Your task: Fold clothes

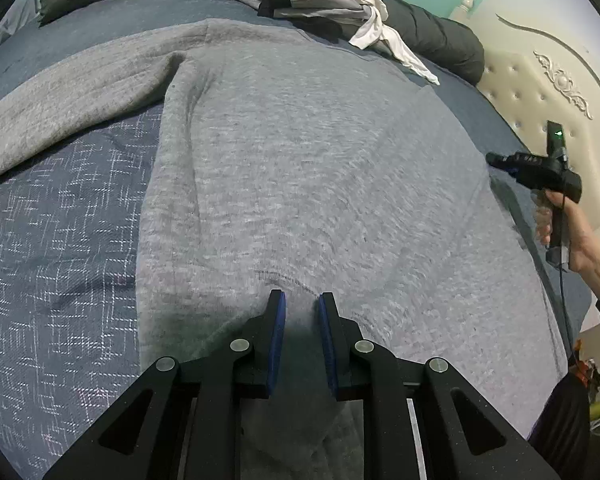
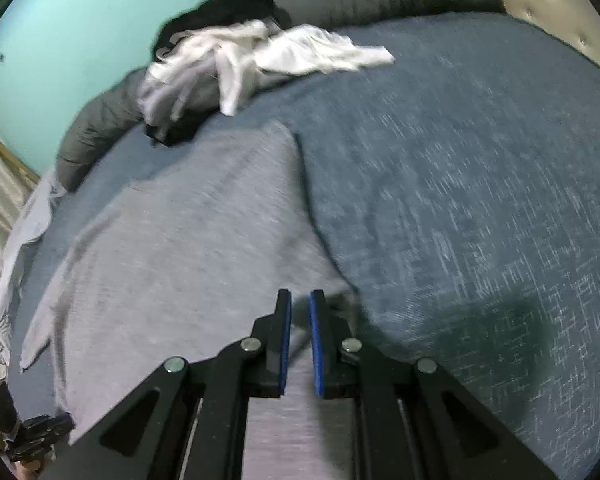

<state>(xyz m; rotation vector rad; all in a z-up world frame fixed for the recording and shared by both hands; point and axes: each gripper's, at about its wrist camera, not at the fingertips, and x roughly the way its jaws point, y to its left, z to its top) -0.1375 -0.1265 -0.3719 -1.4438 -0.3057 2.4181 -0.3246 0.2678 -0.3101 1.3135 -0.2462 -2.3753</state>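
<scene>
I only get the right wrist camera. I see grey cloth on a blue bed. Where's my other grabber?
Observer: The left gripper is low over the grey sweater. Its jaws are nearly closed, with grey cloth between them.
Operator: Does the sweater have a sleeve?
Observer: Yes. One long sleeve stretches out to the left across the blue bedspread.
Operator: Can you see my grabber from there?
Observer: Yes. The right gripper is at the sweater's right edge, and a small green light glows on top of it.
</scene>
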